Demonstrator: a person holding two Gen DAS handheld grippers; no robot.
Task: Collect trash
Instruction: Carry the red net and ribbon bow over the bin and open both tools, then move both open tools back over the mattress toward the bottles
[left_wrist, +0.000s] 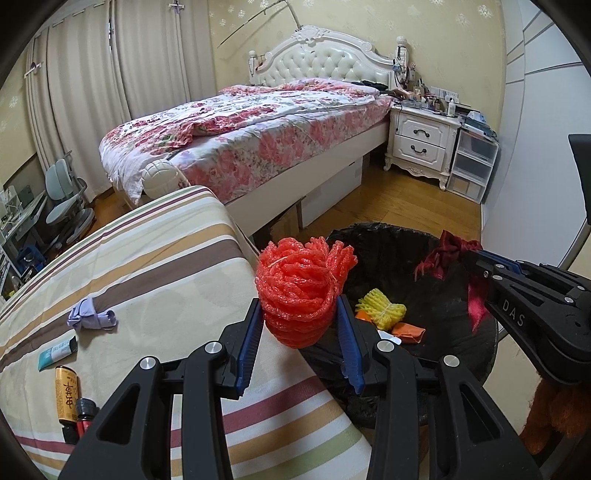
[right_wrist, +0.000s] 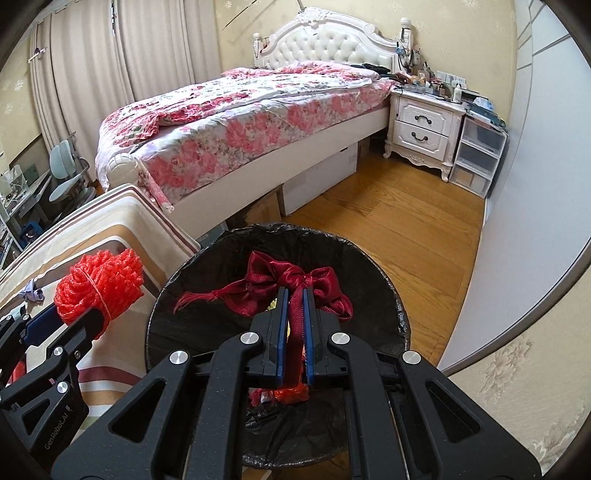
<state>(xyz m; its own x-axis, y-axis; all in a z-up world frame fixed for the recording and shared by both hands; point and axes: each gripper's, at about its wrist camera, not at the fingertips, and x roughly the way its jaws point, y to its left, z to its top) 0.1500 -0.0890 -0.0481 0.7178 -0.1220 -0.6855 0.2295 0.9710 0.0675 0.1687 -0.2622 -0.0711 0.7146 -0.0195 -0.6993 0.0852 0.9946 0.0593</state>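
Trash bin (right_wrist: 384, 295) floor mostly behind ribbon bow (right_wrist: 291, 280)

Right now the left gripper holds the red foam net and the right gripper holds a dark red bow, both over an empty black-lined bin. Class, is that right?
Not quite: the bin is not empty. The left wrist view shows a yellow net and orange scraps inside. The rest stands: left gripper on the red net, right gripper on the bow.

A bunched-up red foam net (left_wrist: 301, 291) is held up beside the round black-lined trash bin (right_wrist: 388, 295). A dark red shiny ribbon bow (right_wrist: 291, 282) hangs over the bin.
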